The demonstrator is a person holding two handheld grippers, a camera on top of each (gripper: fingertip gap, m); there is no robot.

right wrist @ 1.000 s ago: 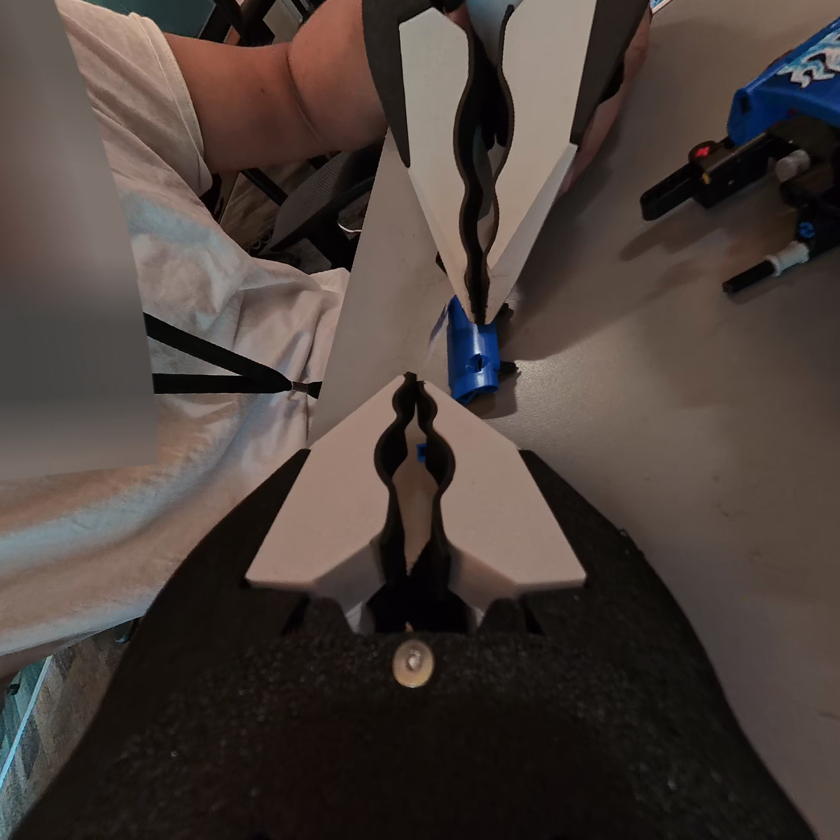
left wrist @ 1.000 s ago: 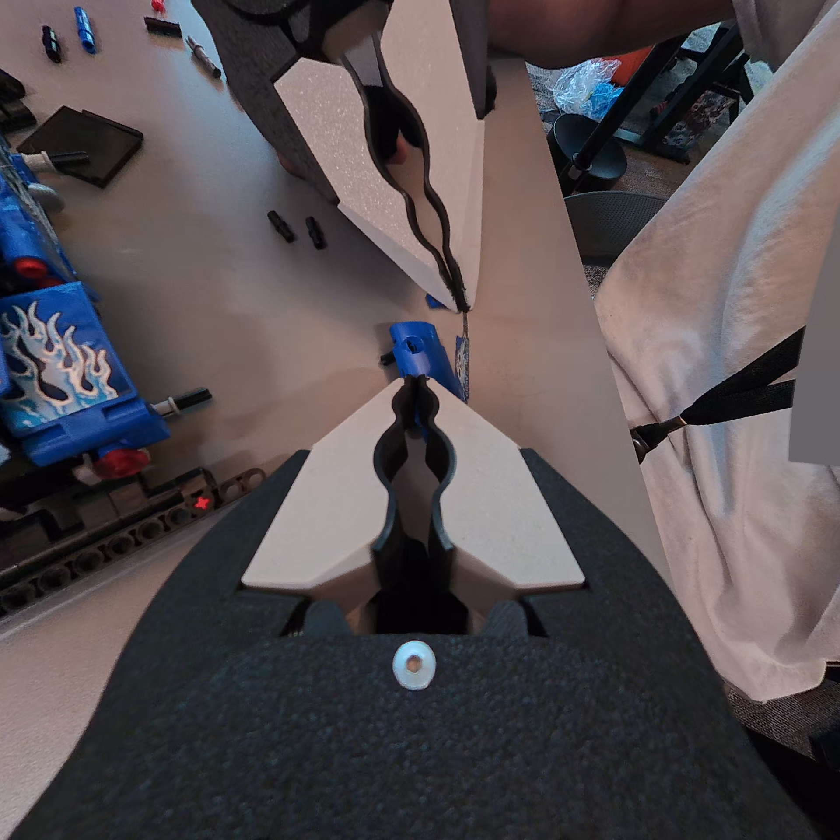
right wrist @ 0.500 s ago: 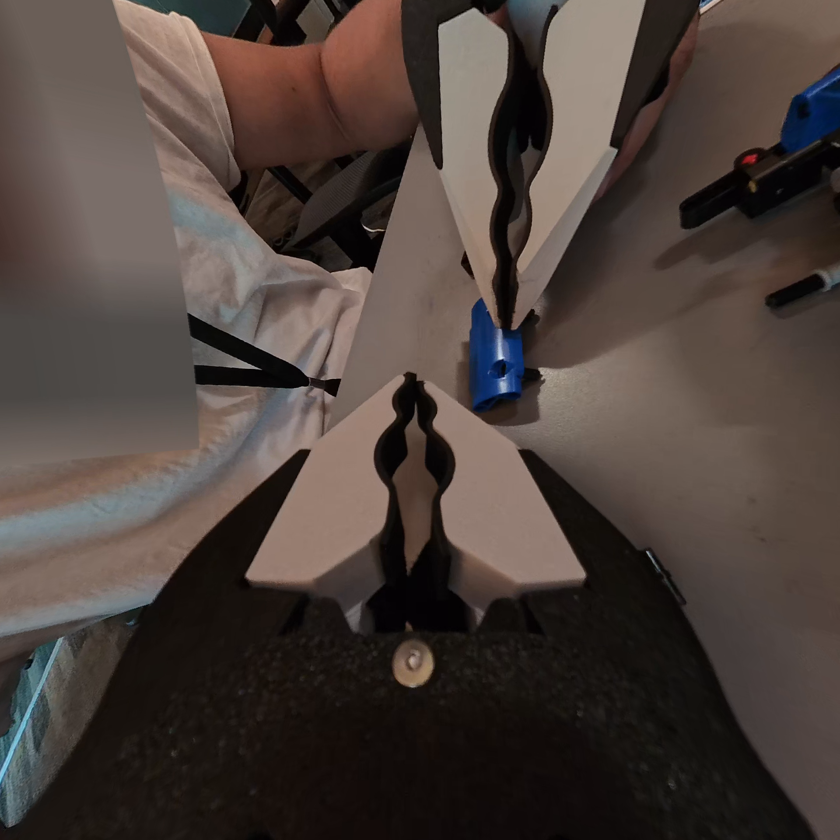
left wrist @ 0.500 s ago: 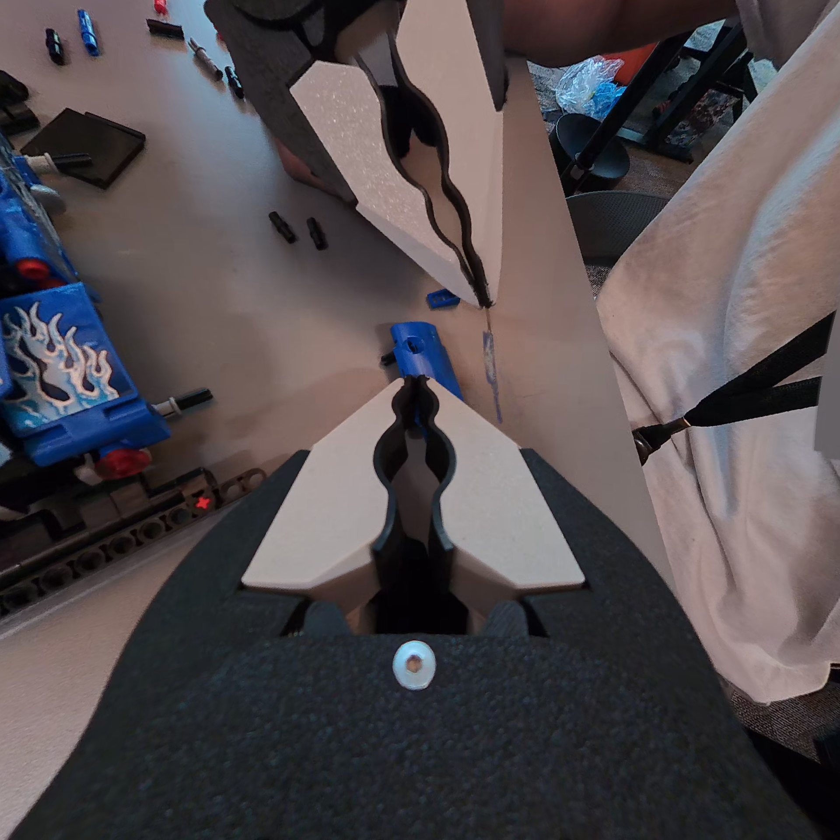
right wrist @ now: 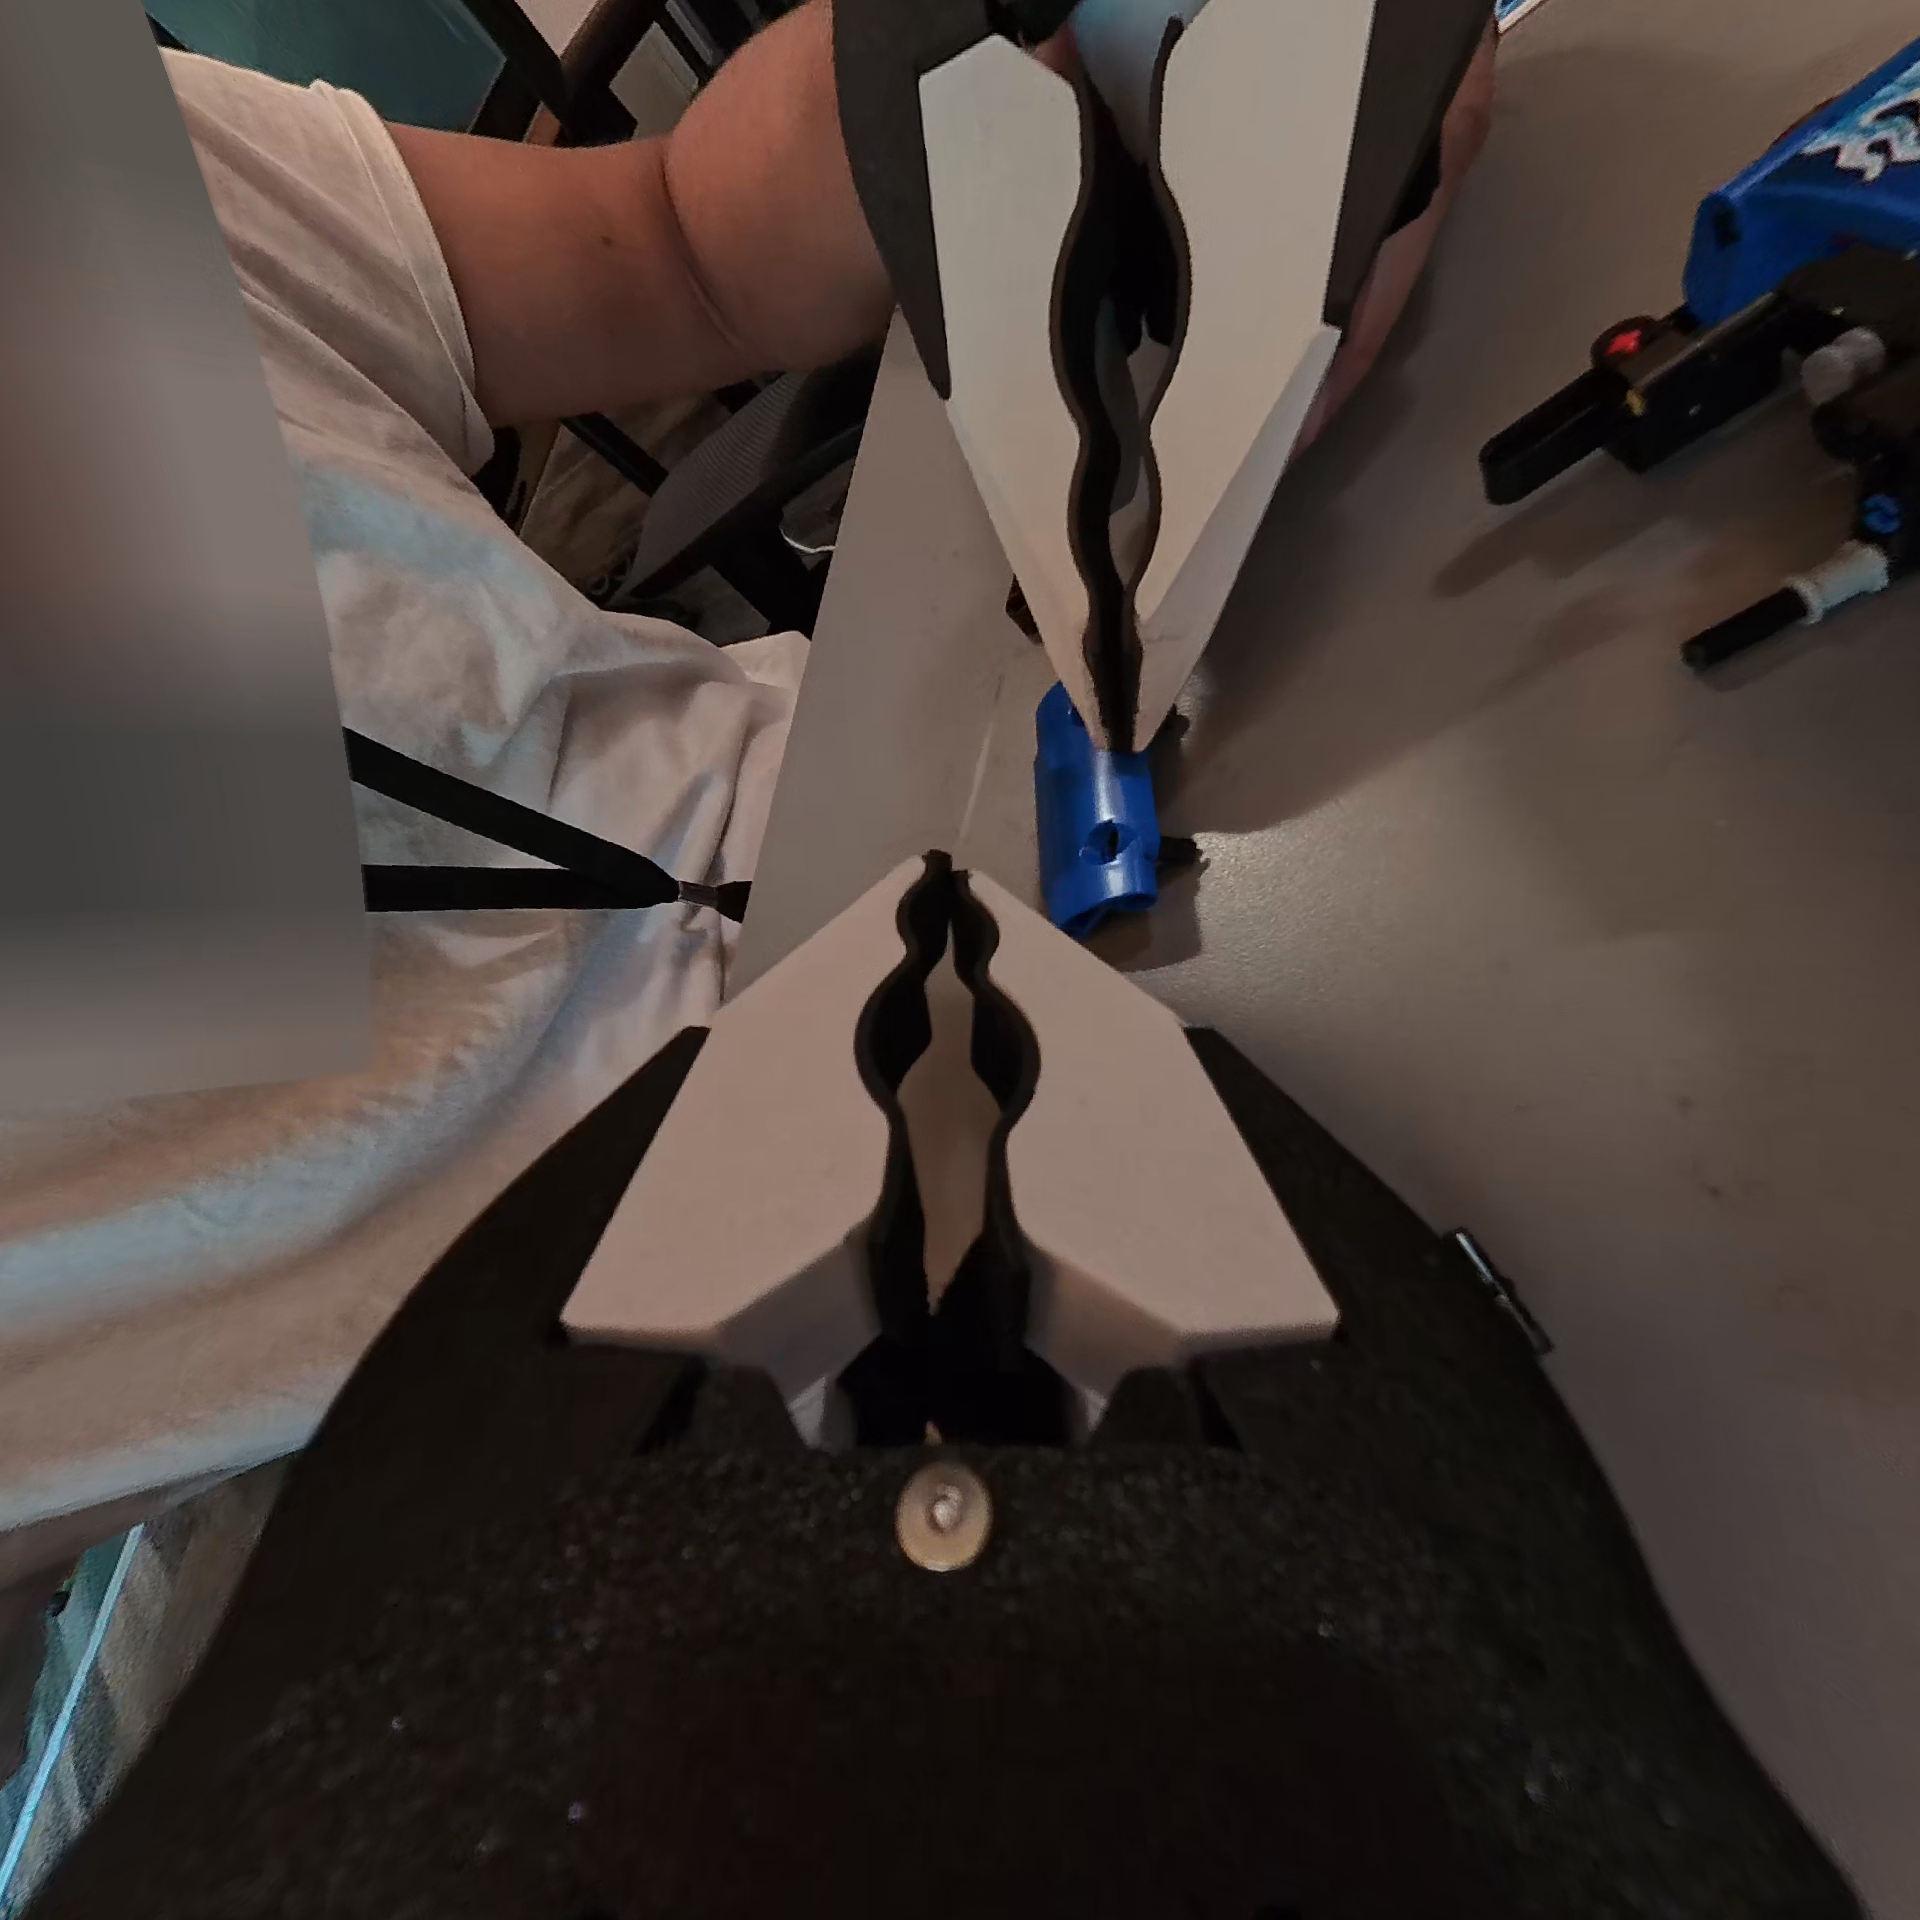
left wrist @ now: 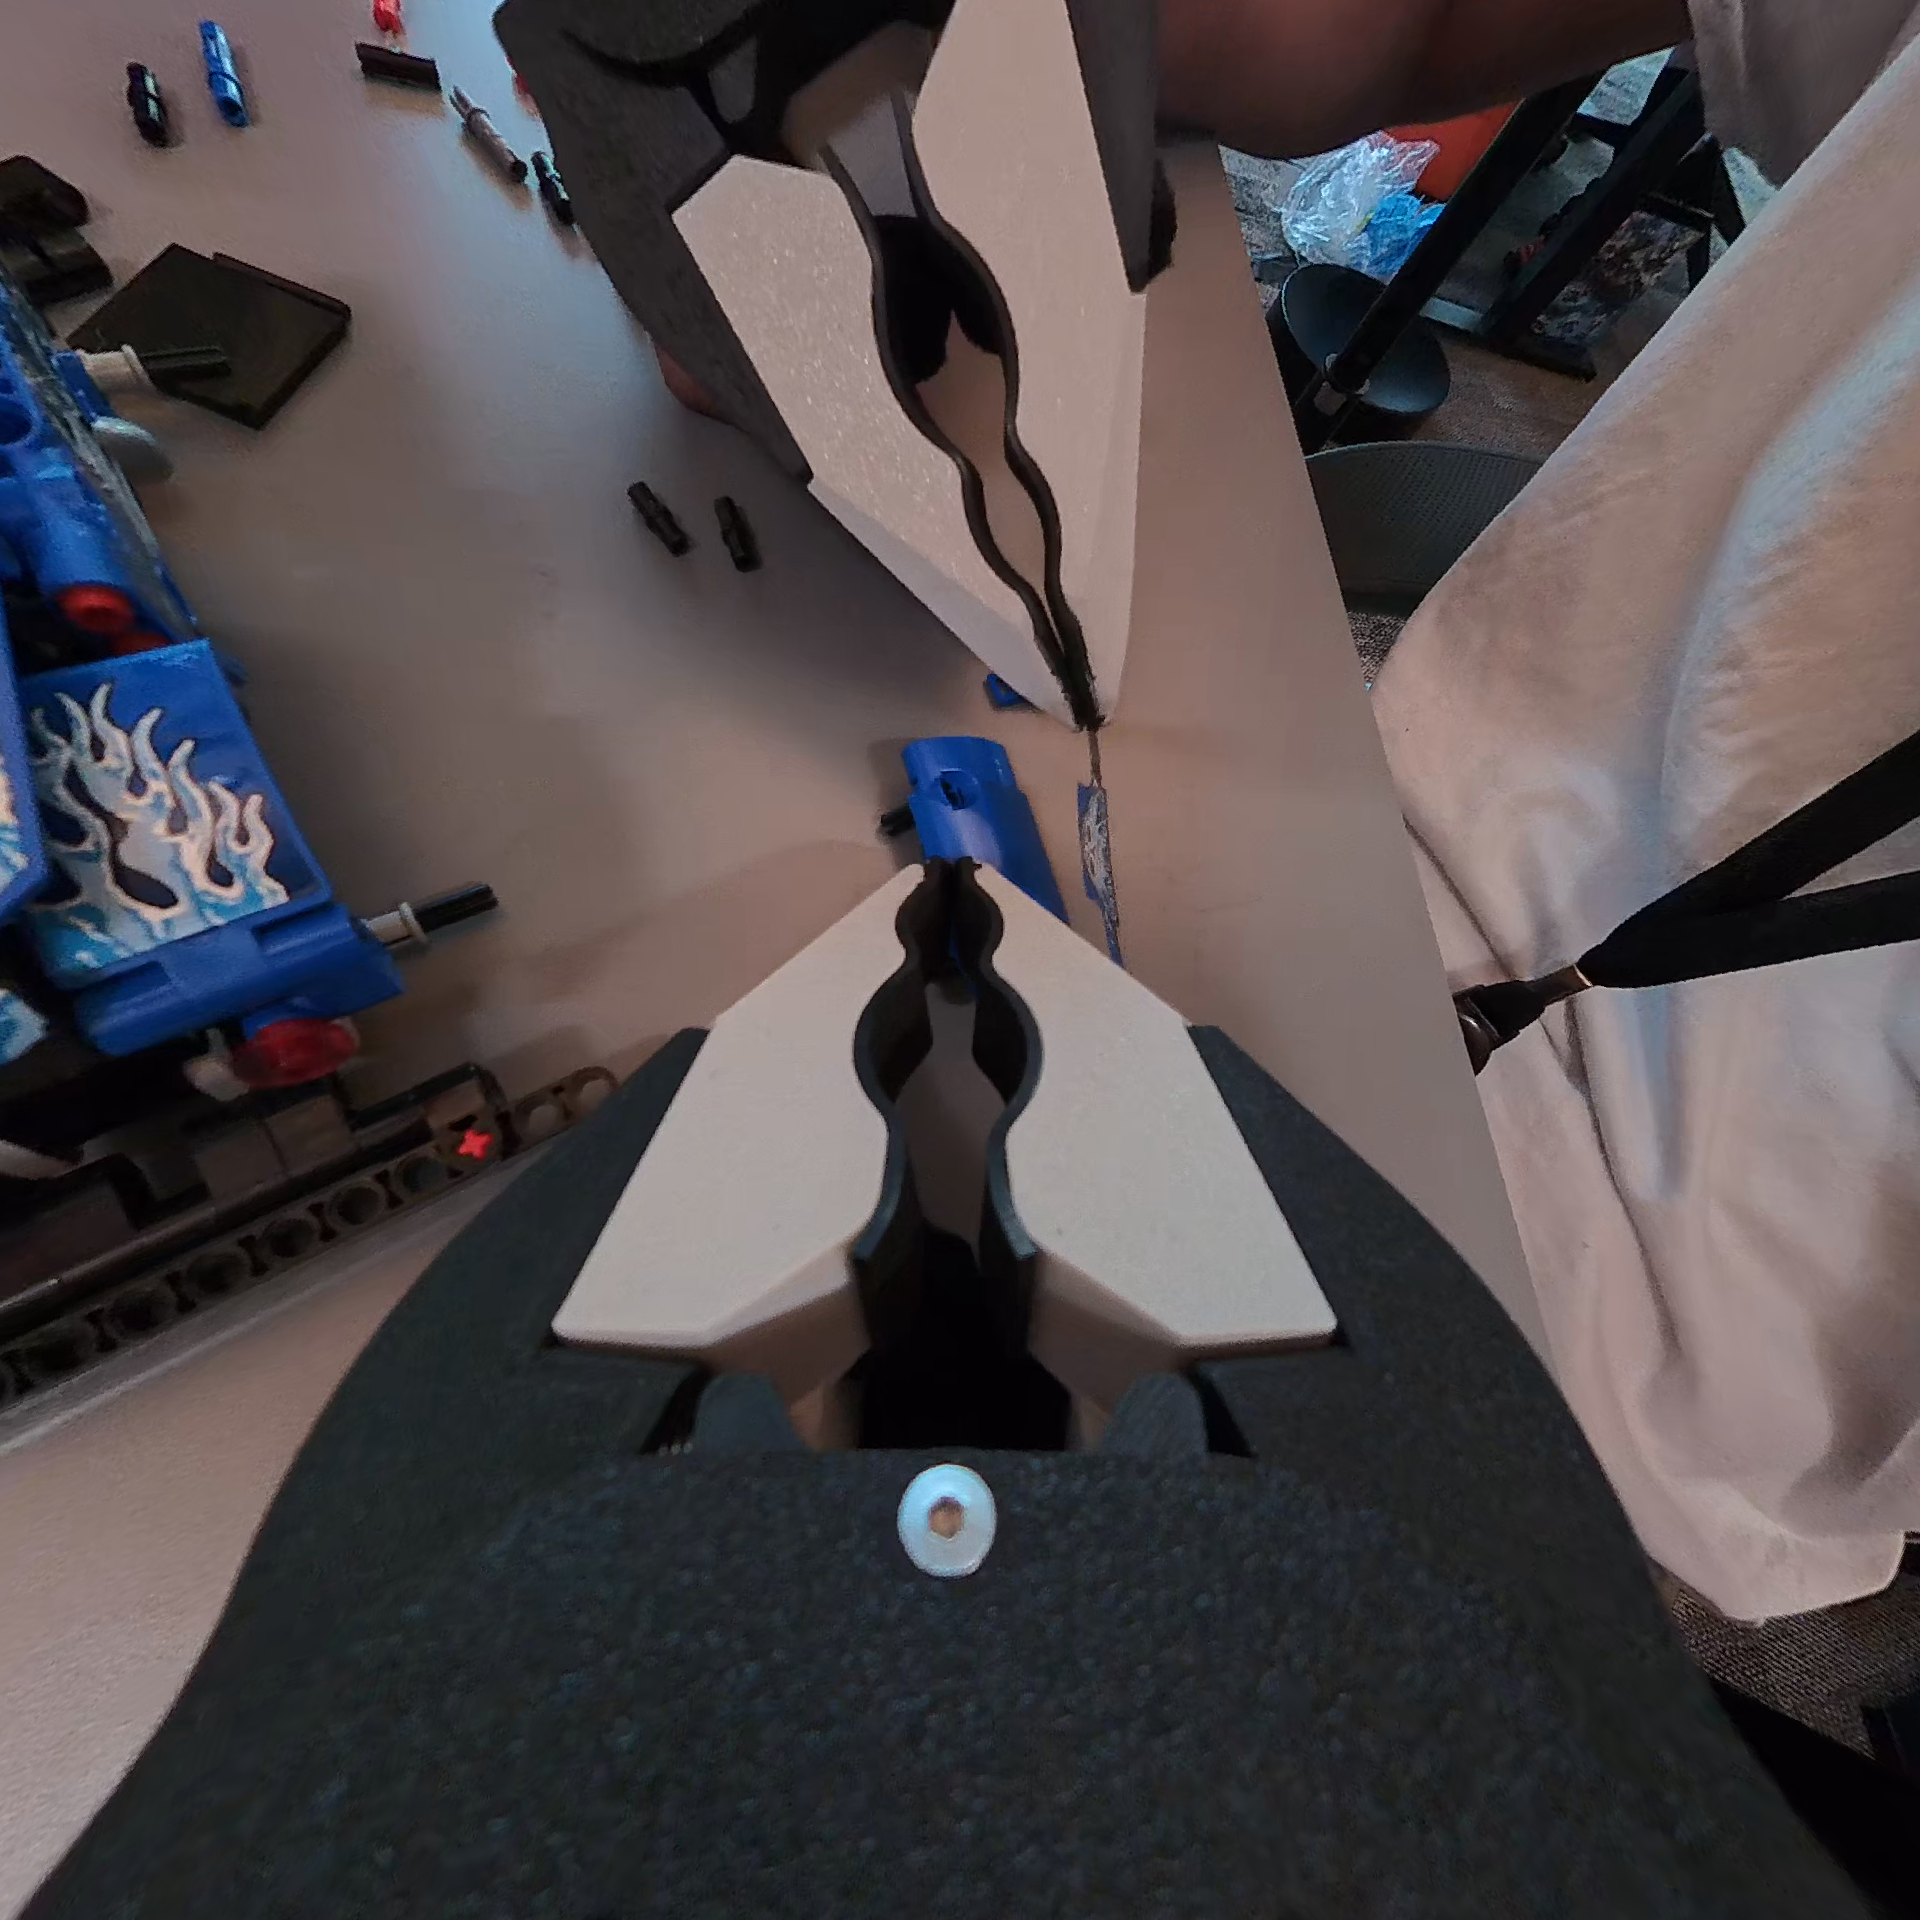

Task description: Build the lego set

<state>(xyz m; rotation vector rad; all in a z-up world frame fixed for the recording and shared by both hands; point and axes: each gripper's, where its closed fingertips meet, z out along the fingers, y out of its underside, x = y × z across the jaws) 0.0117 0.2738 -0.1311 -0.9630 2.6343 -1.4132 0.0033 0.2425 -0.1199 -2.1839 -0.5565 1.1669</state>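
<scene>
My left gripper point(left wrist: 951, 873) is shut on one end of a blue lego piece point(left wrist: 971, 805) that rests on the grey table near its edge. In the right wrist view the left gripper point(right wrist: 1117, 732) comes in from the top, pinching the same blue piece point(right wrist: 1096, 831). My right gripper point(right wrist: 940, 862) is shut. In the left wrist view the right gripper point(left wrist: 1081, 715) holds a thin blue patterned sticker strip point(left wrist: 1098, 862) by its end. The strip hangs just right of the blue piece, edge-on. I cannot tell if they touch.
A blue model with flame decals point(left wrist: 156, 831) and a black holed beam point(left wrist: 260, 1216) lie to the left. Two black pins point(left wrist: 696, 520), a black plate point(left wrist: 208, 332) and small parts lie farther back. A person in a white shirt point(left wrist: 1662, 831) sits past the table edge point(left wrist: 1351, 727). Tip to tip, the grippers are about 4 centimeters apart. The black plate point(left wrist: 208, 332) is about 15 centimeters from my left fingertips.
The right gripper swung the sticker strip away from the blue piece half a second ago, and has now brought it back beside the piece. The left gripper and blue piece stayed put.
</scene>
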